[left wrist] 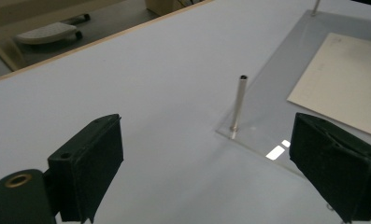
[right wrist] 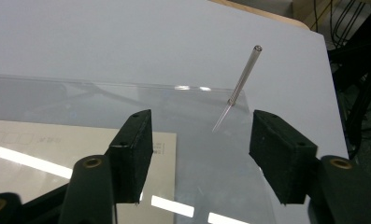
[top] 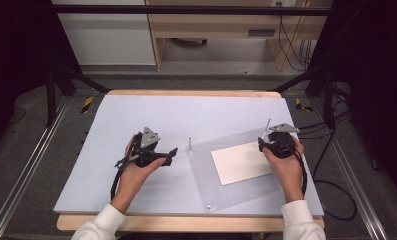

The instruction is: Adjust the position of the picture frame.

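Acrylic sheet [top: 236,180], clear, lies flat on the pale counter [top: 136,115], right of the middle, turned a little askew to the counter's edges. A cream card [top: 241,162] lies under or on it; which, I cannot tell. Thin metal posts stand up at its corners: one post [top: 189,144] at the near-left corner as the high view shows it, a second post [top: 267,127] at the far right, leaning. The left gripper [top: 173,151] lies level just left of the first post, jaws wide apart with nothing between them. The right gripper [top: 262,145] hovers over the sheet's right edge, jaws partly open and empty, the leaning post just ahead of them.
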`<state>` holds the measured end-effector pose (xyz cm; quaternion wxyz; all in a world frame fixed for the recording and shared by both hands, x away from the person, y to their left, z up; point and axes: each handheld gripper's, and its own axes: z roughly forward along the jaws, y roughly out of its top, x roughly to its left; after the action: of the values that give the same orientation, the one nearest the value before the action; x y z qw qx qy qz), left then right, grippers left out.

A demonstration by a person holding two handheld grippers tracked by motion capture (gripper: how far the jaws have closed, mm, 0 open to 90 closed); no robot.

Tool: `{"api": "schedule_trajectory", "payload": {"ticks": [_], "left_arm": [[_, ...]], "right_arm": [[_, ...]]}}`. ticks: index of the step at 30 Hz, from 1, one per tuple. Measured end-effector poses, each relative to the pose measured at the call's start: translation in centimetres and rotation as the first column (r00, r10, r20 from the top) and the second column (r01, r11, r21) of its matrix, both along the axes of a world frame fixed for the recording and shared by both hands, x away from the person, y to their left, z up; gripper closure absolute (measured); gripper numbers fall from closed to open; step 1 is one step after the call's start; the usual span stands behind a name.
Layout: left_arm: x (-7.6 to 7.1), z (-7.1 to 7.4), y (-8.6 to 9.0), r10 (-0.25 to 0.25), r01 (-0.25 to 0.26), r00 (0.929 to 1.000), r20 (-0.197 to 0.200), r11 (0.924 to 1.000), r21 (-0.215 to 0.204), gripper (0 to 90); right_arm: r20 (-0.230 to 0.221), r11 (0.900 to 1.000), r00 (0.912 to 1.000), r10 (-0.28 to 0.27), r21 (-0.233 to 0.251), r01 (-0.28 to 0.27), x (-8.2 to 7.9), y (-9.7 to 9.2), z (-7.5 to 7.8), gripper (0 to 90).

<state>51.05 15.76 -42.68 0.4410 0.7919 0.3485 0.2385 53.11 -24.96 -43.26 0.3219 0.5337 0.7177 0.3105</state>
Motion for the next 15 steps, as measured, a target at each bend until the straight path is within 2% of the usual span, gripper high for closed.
{"api": "schedule_trajectory", "payload": {"ticks": [2,3,5,6,7,8,9,10,11,12,15], "left_arm": [[0.1,-0.1,-0.3,-0.013,0.013,0.9999,-0.004,0.9999,0.002,12.3],[0.4,-0.3,-1.0,-0.035,0.035,0.9993,-0.014,0.9992,0.017,14.8],[0.8,-0.7,-1.5,-0.036,0.036,0.9993,-0.007,0.9988,0.032,18.7],[0.8,-0.7,-1.5,-0.036,0.036,0.9993,-0.007,0.9988,0.032,22.6],[0.9,-0.9,-1.7,-0.039,0.039,0.9992,-0.002,0.9982,0.047,22.6],[1.2,-1.1,-1.8,-0.035,0.035,0.9994,-0.005,0.9981,0.051,26.1],[1.3,-1.3,-1.9,-0.023,0.023,0.9996,-0.018,0.9988,0.044,28.4],[1.6,-1.7,-2.1,-0.015,0.016,0.9989,-0.044,0.9998,0.016,32.3],[1.6,-1.7,-2.1,-0.015,0.016,0.9989,-0.044,0.9998,0.016,34.6],[1.6,-2.0,-2.4,-0.007,0.008,0.9989,-0.047,0.9997,0.023,35.4],[1.5,-2.3,-2.8,-0.003,0.004,0.9995,-0.032,0.9995,0.032,37.4]], "right_arm": [[-0.025,0.9995,0.9992,0.03,-0.012,-0.031,0.7,-0.4,0.1,43.7],[-0.045,0.9987,0.9979,0.047,-0.017,-0.047,1.2,-0.6,0.3,44.8],[-0.087,0.9974,0.9937,0.071,-0.007,-0.072,2.2,-1.3,0.9,45.3],[-0.095,0.9964,0.9925,0.077,-0.027,-0.08,2.7,-1.6,1.3,45.8],[-0.095,0.9964,0.9925,0.077,-0.027,-0.08,2.7,-1.6,1.3,45.8],[-0.104,0.9939,0.9908,0.086,-0.059,-0.093,3.2,-1.9,1.6,47.4],[-0.12,0.9903,0.9879,0.098,-0.086,-0.109,3.8,-2.2,2.0,47.8],[-0.136,0.9886,0.984,0.115,-0.08,-0.127,4.7,-2.9,2.1,50.7],[-0.136,0.9886,0.984,0.115,-0.08,-0.127,4.7,-2.9,2.1,50.7],[-0.147,0.989,0.9814,0.124,-0.063,-0.134,5.3,-3.5,1.8,55.3],[-0.133,0.9894,0.9841,0.117,-0.069,-0.127,5.6,-3.8,1.4,58.1]]}}
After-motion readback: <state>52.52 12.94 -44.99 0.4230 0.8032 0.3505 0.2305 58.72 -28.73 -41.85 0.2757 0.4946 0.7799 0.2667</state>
